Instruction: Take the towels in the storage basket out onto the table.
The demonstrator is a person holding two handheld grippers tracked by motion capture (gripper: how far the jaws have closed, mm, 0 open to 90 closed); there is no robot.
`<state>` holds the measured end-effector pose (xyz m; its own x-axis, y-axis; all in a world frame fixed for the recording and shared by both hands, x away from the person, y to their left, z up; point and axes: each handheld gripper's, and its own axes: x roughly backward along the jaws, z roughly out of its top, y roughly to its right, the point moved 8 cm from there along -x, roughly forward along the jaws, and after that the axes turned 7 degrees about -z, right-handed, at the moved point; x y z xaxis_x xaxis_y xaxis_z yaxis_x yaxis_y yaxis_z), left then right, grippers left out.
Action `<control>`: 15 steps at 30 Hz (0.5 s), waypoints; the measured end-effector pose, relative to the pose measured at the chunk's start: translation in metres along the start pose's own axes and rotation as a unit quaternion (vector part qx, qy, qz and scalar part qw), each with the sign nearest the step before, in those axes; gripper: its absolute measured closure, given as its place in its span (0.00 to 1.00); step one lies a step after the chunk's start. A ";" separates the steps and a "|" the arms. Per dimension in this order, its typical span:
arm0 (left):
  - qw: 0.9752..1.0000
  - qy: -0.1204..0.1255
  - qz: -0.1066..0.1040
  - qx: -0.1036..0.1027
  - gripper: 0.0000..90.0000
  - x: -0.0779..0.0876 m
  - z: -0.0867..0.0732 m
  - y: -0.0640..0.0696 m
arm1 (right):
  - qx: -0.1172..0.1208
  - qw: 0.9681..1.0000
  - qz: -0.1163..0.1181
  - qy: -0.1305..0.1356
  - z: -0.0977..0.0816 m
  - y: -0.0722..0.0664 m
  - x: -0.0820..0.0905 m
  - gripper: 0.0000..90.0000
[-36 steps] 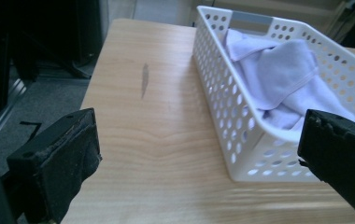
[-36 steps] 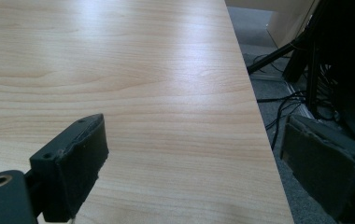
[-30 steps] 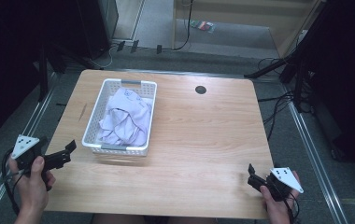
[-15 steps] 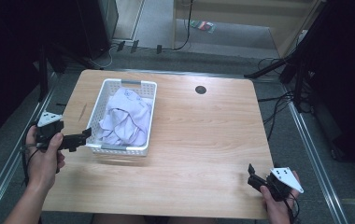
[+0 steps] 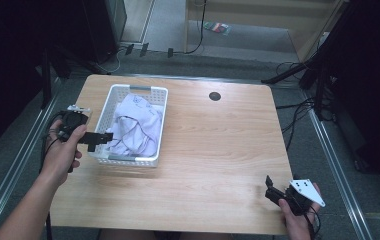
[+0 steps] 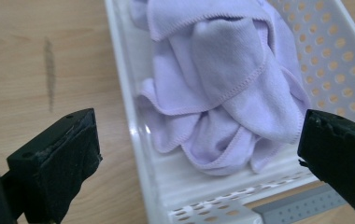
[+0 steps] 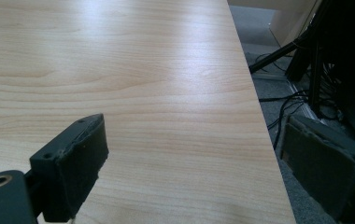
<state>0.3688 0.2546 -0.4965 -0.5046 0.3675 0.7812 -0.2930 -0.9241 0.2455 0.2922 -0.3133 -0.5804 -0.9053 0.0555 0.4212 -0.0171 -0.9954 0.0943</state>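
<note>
- Two grippers were at work around one landmark, the white basket (image 5: pixel 109 97), which stood on the left half of the wooden table (image 5: pixel 218 145), its long sides running away from the person.
- Inside the basket lay the lilac cloth (image 5: pixel 137 126), crumpled in folds, bunched toward the basket's near end and right wall in the left gripper view (image 6: pixel 222 88).
- At the basket's near-left corner, the left gripper (image 5: pixel 100 137) hovered with its tips just over the rim; the left hand (image 5: pixel 60 150) holding it sat outside the basket, near the table's left edge.
- Its jaws stood wide apart in the left gripper view, one over bare wood outside the basket's wall (image 6: pixel 133 116), the other over the basket's inside, with the cloth between and beyond them, untouched.
- Far from the basket, at the table's near-right corner, the right gripper (image 5: pixel 273 187) rested low in the right hand (image 5: pixel 298 215), well apart from everything else.
- Its jaws were also spread wide, holding nothing; one sat over the wood, the other past the table's right edge, over the grey floor (image 7: pixel 278 42).
- Right of the basket the tabletop was open wood as far as the right edge, broken by a small dark cable hole (image 5: pixel 214 96) near the far edge.
- Between the basket's near end and the table's near edge ran a broad bare strip.
</note>
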 end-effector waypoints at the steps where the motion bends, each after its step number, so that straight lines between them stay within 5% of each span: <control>1: 1.000 -0.017 -0.003 0.001 0.00 -0.004 0.002 0.001 | 0.001 1.000 0.001 0.000 0.000 0.000 0.000 0.09; 3: 0.999 -0.046 -0.001 -0.003 0.00 -0.011 0.009 0.005 | 0.001 1.000 0.000 0.000 0.000 0.000 0.000 0.09; 8: 0.998 -0.069 0.003 -0.002 0.00 -0.020 0.018 0.015 | 0.000 1.000 0.000 0.000 0.000 0.000 0.000 0.09; 9: 0.996 -0.092 0.003 -0.006 0.00 -0.025 0.022 0.019 | 0.000 1.000 0.000 0.000 0.000 0.000 0.000 0.09; 15: 0.994 -0.111 0.015 0.003 0.00 -0.039 0.031 0.026 | 0.000 1.000 0.001 0.001 0.000 0.000 0.000 0.09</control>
<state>0.4063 0.2126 -0.5028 -0.3214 0.3073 0.8957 -0.2755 -0.9353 0.2221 0.2921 -0.3133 -0.5803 -0.9062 0.0531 0.4195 -0.0149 -0.9955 0.0940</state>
